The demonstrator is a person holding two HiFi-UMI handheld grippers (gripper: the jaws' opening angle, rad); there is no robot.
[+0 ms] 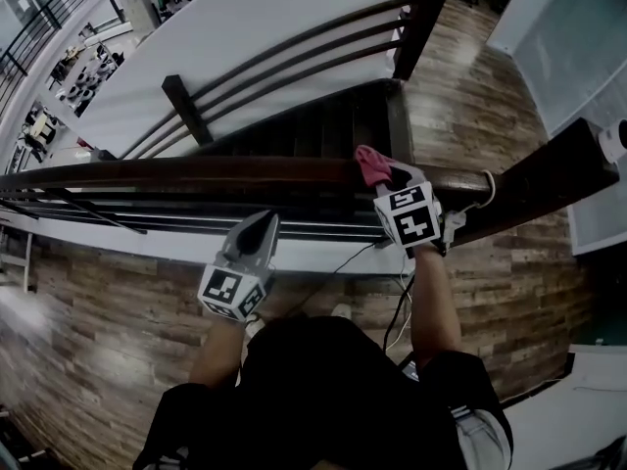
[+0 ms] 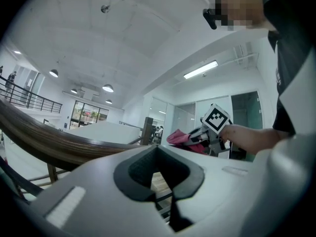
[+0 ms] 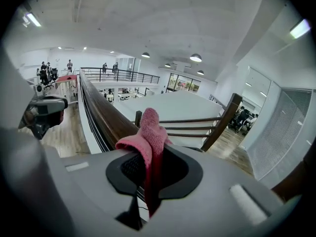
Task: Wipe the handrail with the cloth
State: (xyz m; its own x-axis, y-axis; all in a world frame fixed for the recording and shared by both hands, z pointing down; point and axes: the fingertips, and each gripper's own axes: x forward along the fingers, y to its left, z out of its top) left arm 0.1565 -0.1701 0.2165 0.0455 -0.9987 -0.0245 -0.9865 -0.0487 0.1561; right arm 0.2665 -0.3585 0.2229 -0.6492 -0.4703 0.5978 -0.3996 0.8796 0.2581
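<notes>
A pink knitted cloth (image 1: 372, 164) rests on top of the dark brown wooden handrail (image 1: 196, 172), clenched between the right gripper's (image 1: 394, 179) jaws. The left gripper (image 1: 260, 225), jaws together and empty, hangs near the handrail on the person's side.

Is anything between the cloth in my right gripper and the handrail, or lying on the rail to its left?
Nothing visible. The cloth in the right gripper is at the handrail's top, and the rail leftward looks bare. The left gripper hangs nearer the person, off the rail.

Left tool (image 1: 262, 220) closed, right tool (image 1: 384, 172) — clamped
</notes>
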